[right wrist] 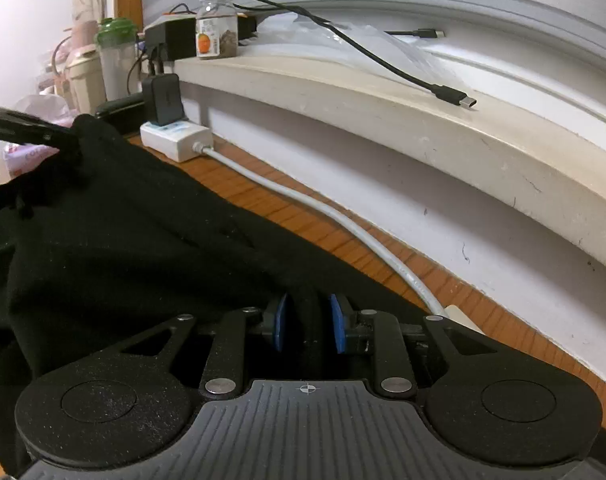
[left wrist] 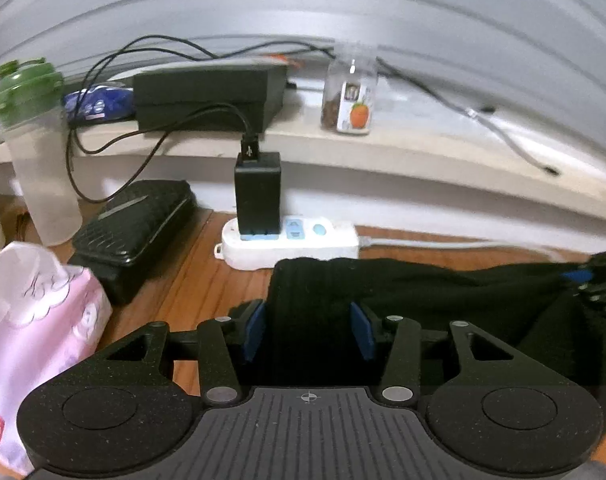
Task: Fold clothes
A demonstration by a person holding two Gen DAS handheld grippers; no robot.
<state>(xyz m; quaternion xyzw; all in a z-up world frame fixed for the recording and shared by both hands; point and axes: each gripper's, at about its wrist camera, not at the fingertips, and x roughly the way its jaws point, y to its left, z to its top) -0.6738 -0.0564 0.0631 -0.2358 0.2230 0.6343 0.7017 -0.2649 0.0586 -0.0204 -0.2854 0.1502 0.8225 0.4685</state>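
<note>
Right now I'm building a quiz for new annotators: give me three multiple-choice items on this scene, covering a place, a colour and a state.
1. Where does the black charger sit?
A. plugged into the white power strip
B. on the ledge
C. on the garment

2. What colour is the bottle lid?
A. red
B. green
C. yellow

3. What is the right claw doing?
A. hanging open
B. gripping a cable
C. pinching the black garment

Key: 1 A, it stands upright in the strip; 2 B, green lid on the frosted bottle; 3 C, cloth lies between the blue pads.
</note>
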